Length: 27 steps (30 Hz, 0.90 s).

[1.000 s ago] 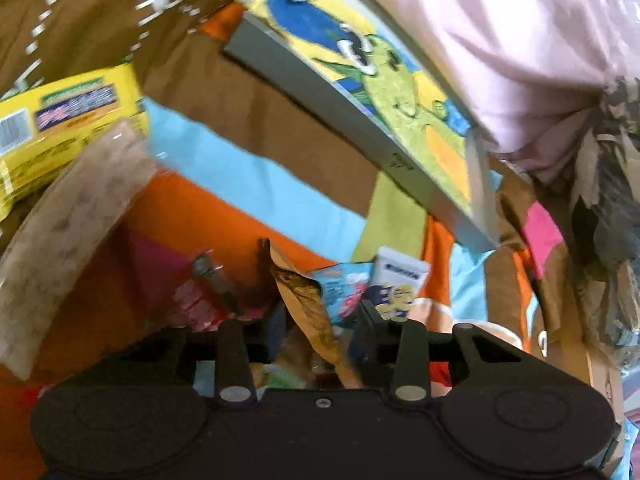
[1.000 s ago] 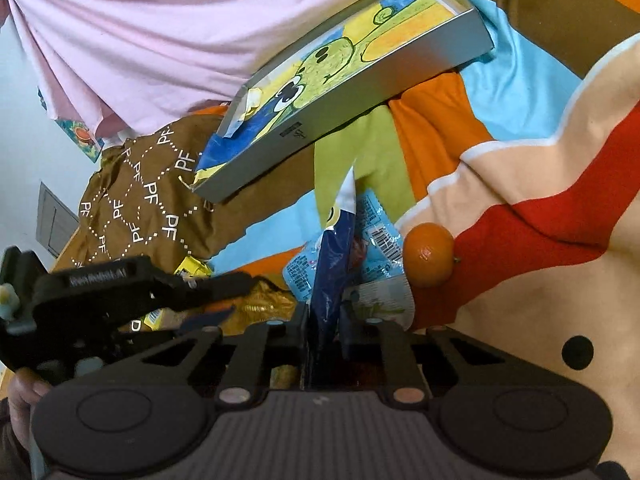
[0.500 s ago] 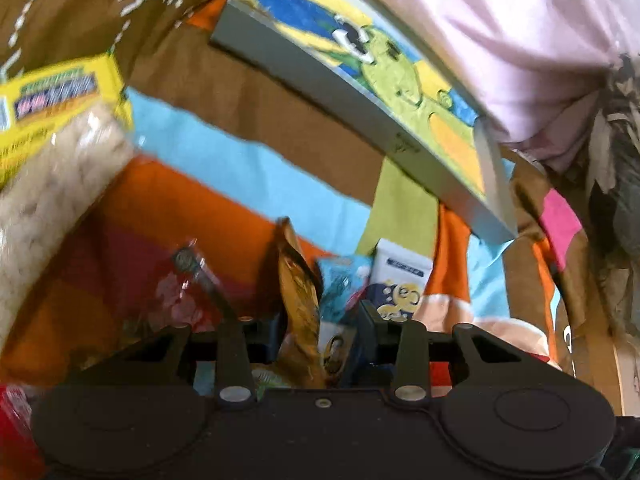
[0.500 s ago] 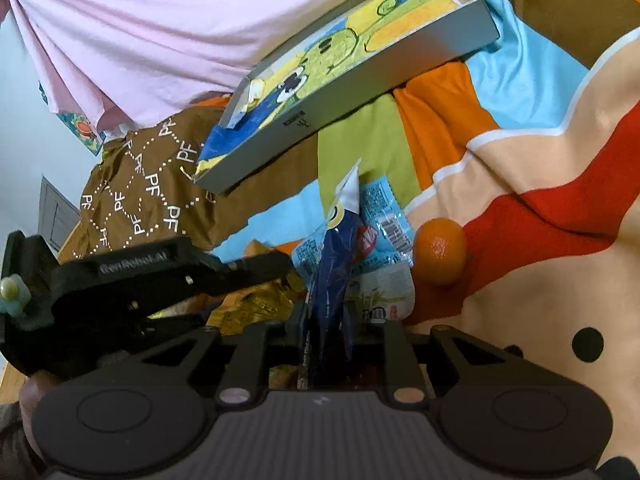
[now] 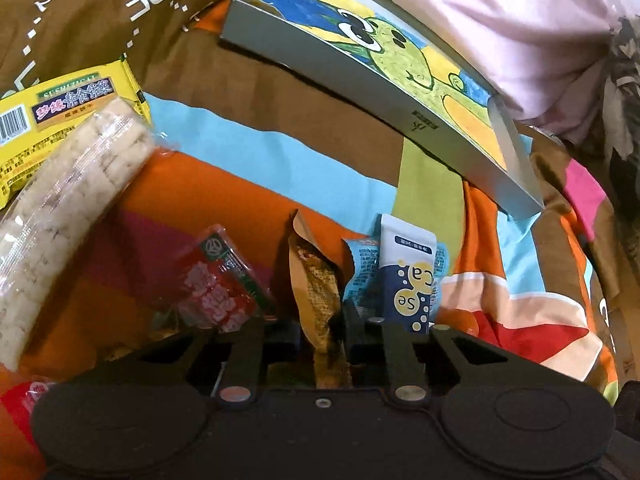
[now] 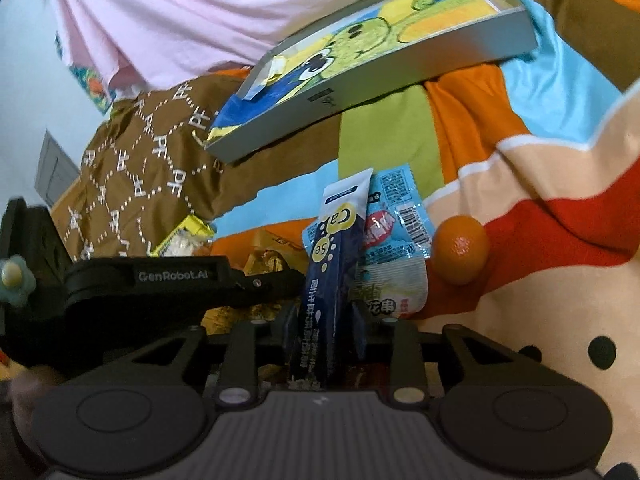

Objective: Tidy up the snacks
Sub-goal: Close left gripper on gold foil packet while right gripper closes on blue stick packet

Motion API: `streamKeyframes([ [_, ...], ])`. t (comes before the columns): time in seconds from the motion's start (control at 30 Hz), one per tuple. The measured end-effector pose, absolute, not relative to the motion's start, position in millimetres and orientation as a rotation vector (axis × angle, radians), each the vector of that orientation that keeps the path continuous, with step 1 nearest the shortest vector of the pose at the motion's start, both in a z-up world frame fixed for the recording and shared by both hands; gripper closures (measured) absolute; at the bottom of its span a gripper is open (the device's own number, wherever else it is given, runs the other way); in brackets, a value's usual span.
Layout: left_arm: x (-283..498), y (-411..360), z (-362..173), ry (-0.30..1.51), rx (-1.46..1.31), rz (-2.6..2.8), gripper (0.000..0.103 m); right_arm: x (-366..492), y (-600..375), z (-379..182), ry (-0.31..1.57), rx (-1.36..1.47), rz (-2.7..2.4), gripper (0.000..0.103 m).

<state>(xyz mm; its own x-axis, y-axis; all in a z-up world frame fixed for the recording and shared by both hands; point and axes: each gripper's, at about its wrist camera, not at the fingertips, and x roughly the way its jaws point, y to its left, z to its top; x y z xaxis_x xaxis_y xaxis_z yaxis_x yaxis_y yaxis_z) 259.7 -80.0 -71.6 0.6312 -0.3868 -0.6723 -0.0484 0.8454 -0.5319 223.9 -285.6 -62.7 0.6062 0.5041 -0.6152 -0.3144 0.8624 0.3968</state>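
My left gripper (image 5: 320, 320) is shut on a brown-gold snack packet (image 5: 316, 292), held upright above the colourful blanket. My right gripper (image 6: 326, 316) is shut on a dark blue and white sachet (image 6: 334, 260), also upright; that sachet shows in the left wrist view (image 5: 412, 276) too. A light blue snack packet (image 6: 396, 248) lies behind the sachet, beside a small orange (image 6: 460, 250). A grey shallow box (image 5: 360, 76) with a green cartoon drawing inside lies further back, also in the right wrist view (image 6: 360, 92). The left gripper's body (image 6: 160, 288) appears at the left of the right wrist view.
A red packet (image 5: 216, 280), a long clear pack of pale rice crackers (image 5: 68, 208) and a yellow packet (image 5: 52, 116) lie at the left. A brown patterned cloth (image 6: 140, 168) and a pink cloth (image 5: 500, 28) border the box.
Both grippers have drawn back and lowered slightly, so the box sits further off. The blue sachet has turned and now shows its printed face. Both packets stay gripped.
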Motion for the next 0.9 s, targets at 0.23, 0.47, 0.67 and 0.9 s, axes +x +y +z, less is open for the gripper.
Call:
streamKeyframes([
  [0.23,254,-89,-64,0.865,-0.520,-0.177,0.087,212,-272,-58,0.744,0.124,0.464,0.079],
  [0.47,252,-89,-48,0.834,-0.511,-0.157,0.087,193,-259,-45,0.617,-0.057,0.406,0.090],
  [0.67,247,-93,-30,0.783,-0.464,-0.164,0.089,192,-260,-39,0.567,-0.095,0.351,0.091],
  [0.9,241,-101,-15,0.734,-0.422,-0.203,0.089,181,-259,-27,0.428,-0.146,0.306,0.091],
])
